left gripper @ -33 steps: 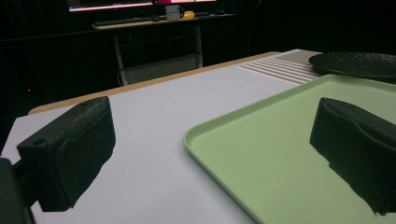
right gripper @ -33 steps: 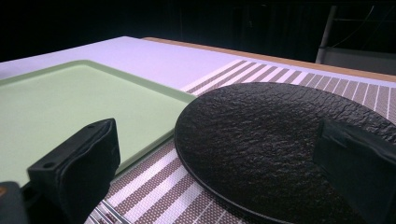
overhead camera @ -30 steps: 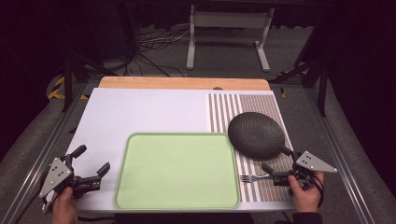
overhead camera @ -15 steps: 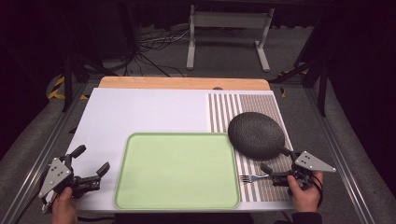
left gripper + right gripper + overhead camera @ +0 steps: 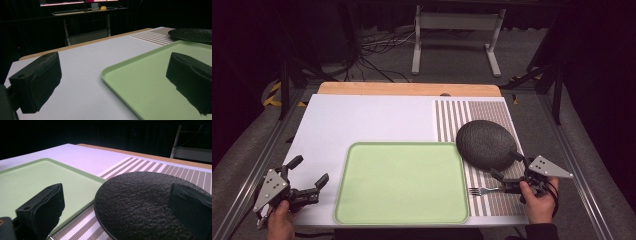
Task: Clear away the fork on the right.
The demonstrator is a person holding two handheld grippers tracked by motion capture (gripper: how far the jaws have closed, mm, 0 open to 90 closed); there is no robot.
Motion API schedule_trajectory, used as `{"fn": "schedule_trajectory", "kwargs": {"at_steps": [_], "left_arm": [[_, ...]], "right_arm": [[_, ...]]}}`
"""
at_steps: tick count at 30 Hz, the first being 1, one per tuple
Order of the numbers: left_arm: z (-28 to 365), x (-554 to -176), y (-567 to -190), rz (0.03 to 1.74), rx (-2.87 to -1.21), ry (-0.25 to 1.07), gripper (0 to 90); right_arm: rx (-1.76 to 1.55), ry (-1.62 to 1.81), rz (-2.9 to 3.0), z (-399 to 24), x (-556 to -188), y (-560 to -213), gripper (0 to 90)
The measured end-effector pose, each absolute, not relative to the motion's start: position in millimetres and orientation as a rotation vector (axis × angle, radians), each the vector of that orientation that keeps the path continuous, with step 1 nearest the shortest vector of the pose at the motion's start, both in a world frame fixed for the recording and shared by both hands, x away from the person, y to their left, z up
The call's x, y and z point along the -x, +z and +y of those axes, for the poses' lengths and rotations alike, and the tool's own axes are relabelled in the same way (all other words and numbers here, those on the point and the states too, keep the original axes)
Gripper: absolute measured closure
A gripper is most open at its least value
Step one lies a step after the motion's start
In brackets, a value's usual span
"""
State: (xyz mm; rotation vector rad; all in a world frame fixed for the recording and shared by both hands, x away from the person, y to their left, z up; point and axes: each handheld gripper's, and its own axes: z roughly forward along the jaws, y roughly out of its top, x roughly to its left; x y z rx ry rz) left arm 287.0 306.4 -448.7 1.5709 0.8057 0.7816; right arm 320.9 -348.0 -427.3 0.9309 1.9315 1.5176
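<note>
A pale green tray [image 5: 402, 182] lies at the table's front middle, with nothing on it. To its right a dark textured plate [image 5: 486, 144] rests on a striped placemat [image 5: 492, 107]. A small fork [image 5: 484, 190] lies on the mat just in front of the plate. My right gripper [image 5: 506, 166] stands open at the plate's near right edge, close to the fork's handle. Along its jaws I see the plate [image 5: 140, 202] and the tray [image 5: 37, 180]. My left gripper [image 5: 310, 170] is open over the white surface left of the tray, holding nothing; the tray's corner [image 5: 150, 75] sits between its jaws.
The white table surface [image 5: 372, 125] stretches behind the tray. A wooden strip [image 5: 407, 89] runs along the far edge. Beyond it stand a metal frame [image 5: 457, 30] and cables on the dark floor. Grey rails border the table on both sides.
</note>
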Motion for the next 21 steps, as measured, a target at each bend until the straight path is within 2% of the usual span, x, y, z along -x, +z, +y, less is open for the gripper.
{"fn": "schedule_trajectory", "kwargs": {"at_steps": [15, 21], "left_arm": [[306, -287, -449, 0.806, -1.577, 0.773, 0.6], [306, -287, -449, 0.807, -1.577, 0.773, 0.5]], "right_arm": [[-1.008, 1.431, 2.065, -343, -334, -413, 1.3], [-1.013, 1.278, 2.199, -340, -338, -403, 3.1]]}}
